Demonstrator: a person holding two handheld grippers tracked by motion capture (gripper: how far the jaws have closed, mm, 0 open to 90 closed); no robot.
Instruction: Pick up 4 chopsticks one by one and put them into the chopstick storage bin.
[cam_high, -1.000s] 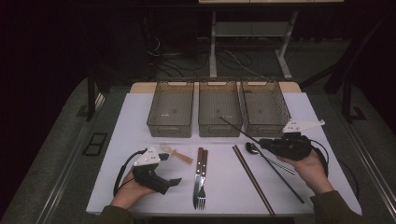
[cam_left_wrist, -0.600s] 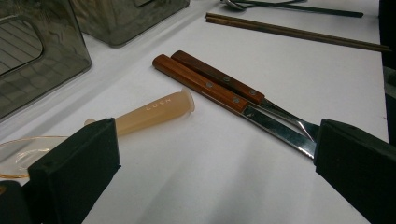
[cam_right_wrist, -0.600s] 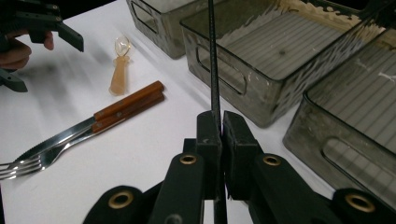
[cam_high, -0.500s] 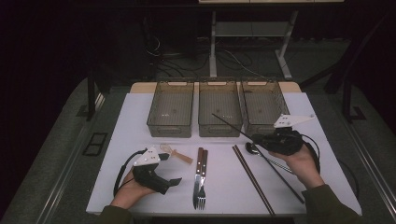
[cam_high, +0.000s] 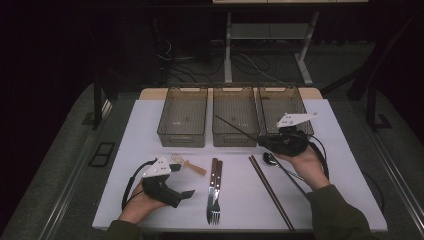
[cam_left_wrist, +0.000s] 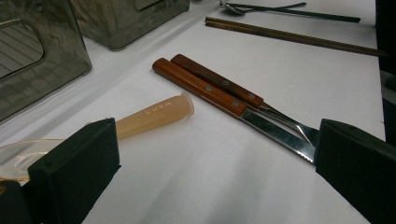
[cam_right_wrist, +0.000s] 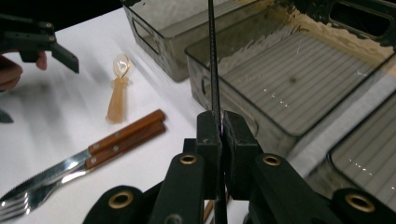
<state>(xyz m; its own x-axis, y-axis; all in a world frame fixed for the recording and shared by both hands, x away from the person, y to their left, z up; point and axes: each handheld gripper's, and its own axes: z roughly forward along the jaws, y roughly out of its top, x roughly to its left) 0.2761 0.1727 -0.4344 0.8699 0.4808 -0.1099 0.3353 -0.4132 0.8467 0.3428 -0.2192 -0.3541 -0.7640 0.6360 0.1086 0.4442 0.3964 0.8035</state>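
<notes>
I had the right gripper (cam_high: 266, 141) lifted a little above the table (cam_high: 345, 165), in front of the middle bin (cam_high: 235, 116) and the right bin (cam_high: 283, 106). Its jaws were clenched on a thin black chopstick (cam_right_wrist: 213, 60), and the pads pressed on it from both sides. In the high view the black chopstick (cam_high: 235, 127) pointed away from the gripper, over the front of the middle bin, with its tip above that bin. I could not tell if it touched the rim.

My left gripper (cam_high: 186, 194) rested low at the near left part of the table, with its jaws released and nothing between them. In front of it lay a small amber spoon (cam_left_wrist: 154, 113), and just beside it a knife (cam_left_wrist: 224, 100) and a fork (cam_left_wrist: 233, 89) with wooden handles, which touched each other side by side. A pair of brown chopsticks (cam_high: 270, 190) and a metal spoon (cam_high: 270, 159) lay near the right hand (cam_high: 306, 167). The left bin (cam_high: 183, 117) stood apart from the held stick.
</notes>
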